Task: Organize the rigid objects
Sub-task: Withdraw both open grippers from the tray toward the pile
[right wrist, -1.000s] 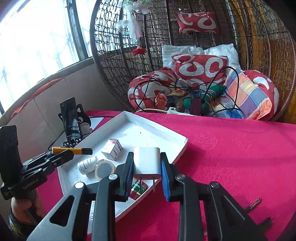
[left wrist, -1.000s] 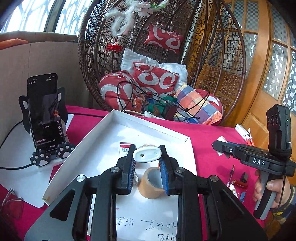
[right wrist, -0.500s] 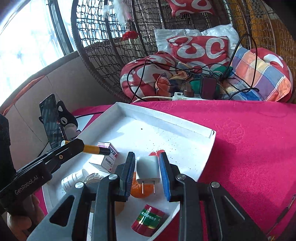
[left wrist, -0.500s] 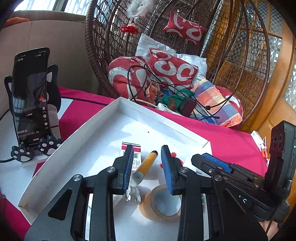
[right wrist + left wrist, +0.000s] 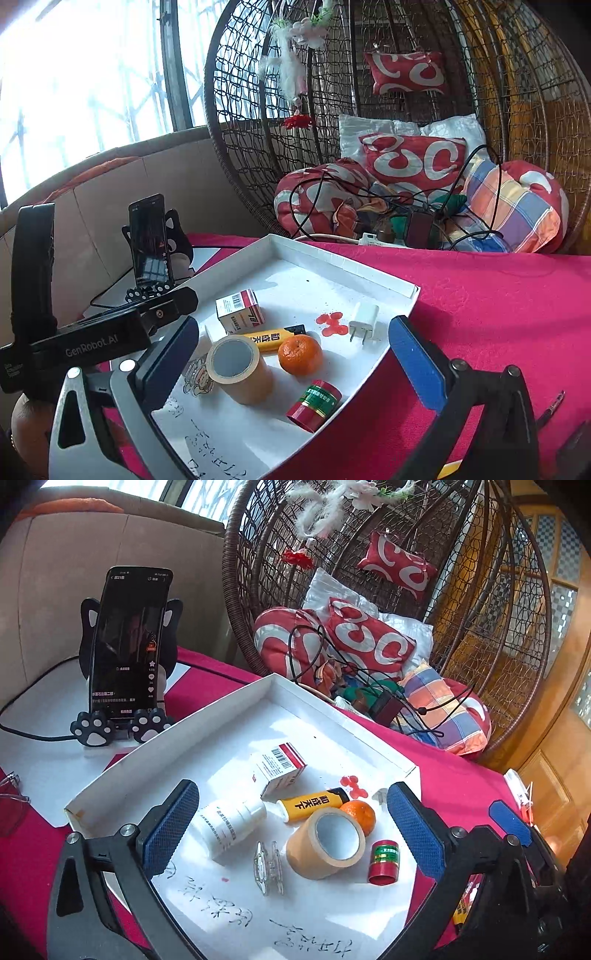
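A white tray (image 5: pixel 236 709) (image 5: pixel 343 262) lies on the red cloth. My left gripper (image 5: pixel 293 823) hangs over its near end with its jaws opening and nothing pressed between the pads. Below it lie a yellow marker (image 5: pixel 312 805), a white bottle (image 5: pixel 229 821), a tape roll (image 5: pixel 325 843), an orange (image 5: pixel 360 814) and a red can (image 5: pixel 384 860). My right gripper (image 5: pixel 293 354) stands at the tray's right side, its jaws opening too and holding nothing. A white charger plug (image 5: pixel 364 319) lies in the tray by the right rim.
A small red and white box (image 5: pixel 280 770) and a clear bobbin (image 5: pixel 267 867) are also in the tray. A phone on a paw stand (image 5: pixel 129 646) stands at the left. A wicker chair with cushions (image 5: pixel 369 638) rises behind. A pen (image 5: pixel 550 406) lies on the cloth.
Both grippers have gone from shut to wide open. The yellow marker has left my left jaws and the charger plug my right jaws; both now lie in the tray.
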Available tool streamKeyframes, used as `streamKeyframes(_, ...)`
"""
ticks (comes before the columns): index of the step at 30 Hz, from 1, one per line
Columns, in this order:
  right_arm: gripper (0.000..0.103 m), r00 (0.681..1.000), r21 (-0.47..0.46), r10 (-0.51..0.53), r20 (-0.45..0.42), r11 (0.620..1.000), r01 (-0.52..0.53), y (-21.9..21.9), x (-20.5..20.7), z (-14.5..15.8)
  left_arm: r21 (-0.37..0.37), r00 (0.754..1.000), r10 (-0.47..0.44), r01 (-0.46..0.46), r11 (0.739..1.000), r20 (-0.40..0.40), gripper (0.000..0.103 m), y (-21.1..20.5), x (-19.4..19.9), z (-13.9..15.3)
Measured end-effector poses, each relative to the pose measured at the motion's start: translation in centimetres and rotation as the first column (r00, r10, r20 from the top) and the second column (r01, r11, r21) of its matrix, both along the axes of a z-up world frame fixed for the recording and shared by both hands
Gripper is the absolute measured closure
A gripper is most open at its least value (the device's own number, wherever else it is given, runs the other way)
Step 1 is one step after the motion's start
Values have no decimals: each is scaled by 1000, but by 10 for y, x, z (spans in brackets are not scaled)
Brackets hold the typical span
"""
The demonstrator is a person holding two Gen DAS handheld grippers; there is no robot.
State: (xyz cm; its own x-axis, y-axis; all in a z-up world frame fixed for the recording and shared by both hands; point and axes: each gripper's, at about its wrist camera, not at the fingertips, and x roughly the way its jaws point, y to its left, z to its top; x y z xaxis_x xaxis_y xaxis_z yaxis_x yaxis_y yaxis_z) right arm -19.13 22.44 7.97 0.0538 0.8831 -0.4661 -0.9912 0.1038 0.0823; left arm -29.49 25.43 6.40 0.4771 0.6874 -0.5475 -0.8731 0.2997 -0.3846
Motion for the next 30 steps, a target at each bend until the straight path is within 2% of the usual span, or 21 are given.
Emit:
streamKeyframes(5,0,1000,114,-18,14,993,16,-44,2,26,8,999,-33,32,999,42,0,-18,8,16)
streamKeyframes(9,0,997,202,-75,-15,976,76,-80,18,52,44,990,-103,100,994,91,0,-34,17,28)
streamKeyframes(12,0,987,278,-158,-13,948,156,-110,29,73,80,985,-141,134,988,96,0,-45,26,36)
streamKeyframes(15,0,955,318,-290,-56,902,292,-138,45,84,79,982,-169,163,984,88,0,-50,35,40)
streamKeyframes(16,0,950,318,-300,-92,895,313,-144,52,84,74,980,-177,171,983,93,0,-51,37,40)
streamKeyframes(19,0,944,250,-268,-193,917,312,-154,75,72,40,978,-184,181,983,101,0,-50,41,36)
streamKeyframes(21,0,923,244,-319,-216,897,367,-167,83,62,6,977,-192,192,981,92,0,-48,44,34)
streamKeyframes(24,0,895,249,-397,-204,863,440,-184,92,51,3,975,-213,213,977,61,0,-51,51,31)
streamKeyframes(28,0,863,265,-482,-153,821,506,-203,102,44,-2,956,-283,284,959,73,0,-59,68,21)
streamKeyframes(30,0,854,280,-492,-169,807,521,-212,108,42,-13,946,-322,322,947,39,0,-66,84,14)
